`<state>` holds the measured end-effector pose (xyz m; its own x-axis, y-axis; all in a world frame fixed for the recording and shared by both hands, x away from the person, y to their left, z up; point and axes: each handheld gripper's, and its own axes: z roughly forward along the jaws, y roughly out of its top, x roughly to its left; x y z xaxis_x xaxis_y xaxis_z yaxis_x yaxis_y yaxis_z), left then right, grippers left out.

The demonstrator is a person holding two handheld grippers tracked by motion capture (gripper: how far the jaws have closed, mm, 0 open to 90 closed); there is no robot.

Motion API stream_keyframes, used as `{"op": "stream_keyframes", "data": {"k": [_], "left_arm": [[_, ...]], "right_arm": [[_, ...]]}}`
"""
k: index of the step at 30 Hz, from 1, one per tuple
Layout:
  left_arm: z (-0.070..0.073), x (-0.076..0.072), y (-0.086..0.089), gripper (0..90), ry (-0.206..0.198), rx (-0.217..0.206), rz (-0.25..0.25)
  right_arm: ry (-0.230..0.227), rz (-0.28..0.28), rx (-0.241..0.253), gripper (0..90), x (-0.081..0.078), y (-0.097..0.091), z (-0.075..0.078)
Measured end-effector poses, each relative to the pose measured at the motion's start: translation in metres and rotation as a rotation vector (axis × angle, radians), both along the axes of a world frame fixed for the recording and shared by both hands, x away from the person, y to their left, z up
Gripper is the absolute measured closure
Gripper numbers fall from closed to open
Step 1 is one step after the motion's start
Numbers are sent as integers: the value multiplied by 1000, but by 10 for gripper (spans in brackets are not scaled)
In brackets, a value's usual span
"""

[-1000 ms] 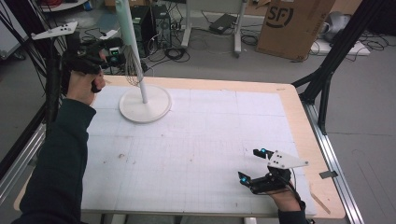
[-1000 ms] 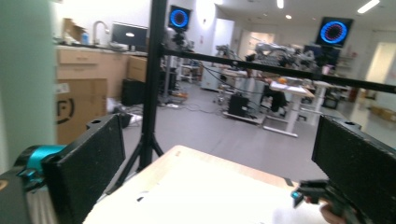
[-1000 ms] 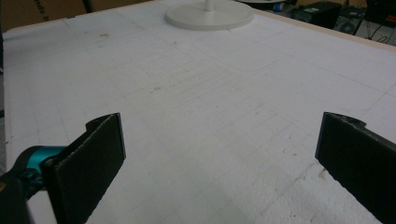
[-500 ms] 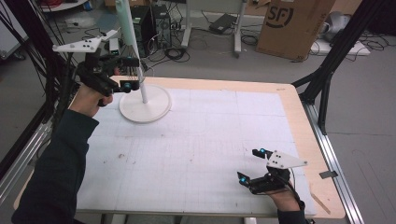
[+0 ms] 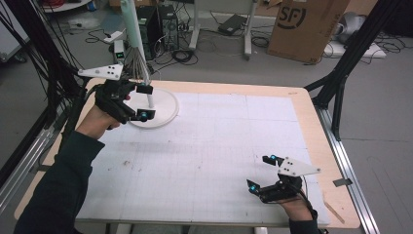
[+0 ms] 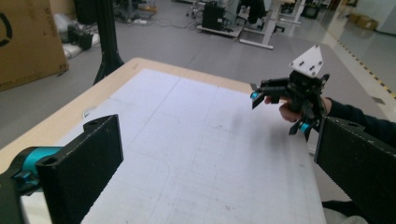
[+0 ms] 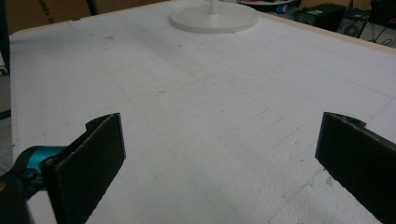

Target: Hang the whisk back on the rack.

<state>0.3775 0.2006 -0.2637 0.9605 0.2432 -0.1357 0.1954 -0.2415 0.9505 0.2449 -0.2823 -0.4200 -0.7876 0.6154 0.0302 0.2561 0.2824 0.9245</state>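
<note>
Jaws of both the left gripper [image 5: 144, 101] and right gripper [image 5: 260, 172] gape wide, empty, left beside the stand's pole [image 5: 149, 99].

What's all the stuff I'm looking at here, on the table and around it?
Stand: 1, white round base with a pale pole, far left of the table.
Mat: 1, white with a faint grid, covering the table top.
Table: 1, light wood edge.
Box: 1, brown cardboard, on the floor beyond the table.
Cables: many, black, on the floor behind.
Frame legs: black, right of the table.
Left gripper: 1, black with blue tips, open, at the stand's pole.
Right gripper: 1, black, open, low at the near right.
Sleeves: dark.
</note>
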Motion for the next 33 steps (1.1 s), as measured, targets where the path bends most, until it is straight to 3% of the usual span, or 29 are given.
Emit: {"op": "stream_keyframes", "data": {"k": [16,33], "left_arm": [[-32,-22,8,17,23,73,86],[-49,-33,17,17,47,109,166]], "right_arm": [[-9,-2,10,4,0,1,3],[-6,-23,16,4,0,2,4]]}}
